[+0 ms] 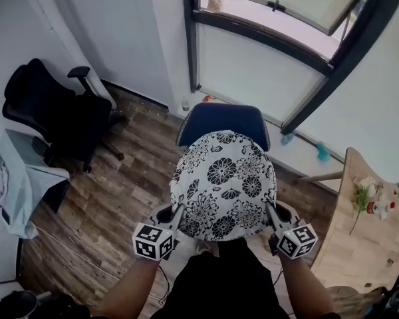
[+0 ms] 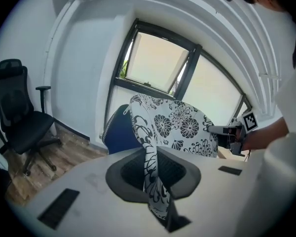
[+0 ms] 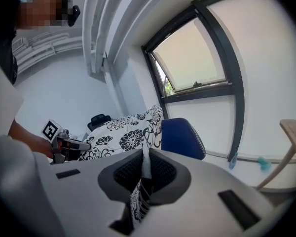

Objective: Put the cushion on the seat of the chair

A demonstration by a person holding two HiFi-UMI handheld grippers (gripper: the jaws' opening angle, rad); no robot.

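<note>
Far left: a black office chair (image 1: pixel 53 108) stands by the wall, well apart from the work. Below it a pale cloth (image 1: pixel 16 178) is draped over something, and what it covers is hidden. The wood floor (image 1: pixel 113 205) runs between them and you.

Your left hand-held gripper (image 1: pixel 171 216) is clamped on the left edge of the cushion (image 1: pixel 223 185). Its own view shows a fold of flowered fabric pinched between the jaws and trailing down into the gap. In the head view the jaw tips are tucked under the cushion's rim and hard to make out.

Centre: the cushion is held up between your two grippers, its black-and-white floral face toward you, in front of the blue chair (image 1: pixel 223 119). Only the top of the chair's back shows above the cushion. The seat is covered in every view, so you cannot tell whether the cushion touches it or hangs clear.

Your right hand-held gripper (image 1: pixel 274 216) is closed down on the cushion's right edge. Its own view shows a strip of fabric standing between the jaws. From that side the cushion also hides most of the office chair; only its headrest peeks over.

Right: a wooden counter (image 1: pixel 362 244) is cut off by the frame edge. Some small flowers and a white object sit on it, too small to identify. Above, the window (image 1: pixel 286 12) stands tilted open, its top cut off.
</note>
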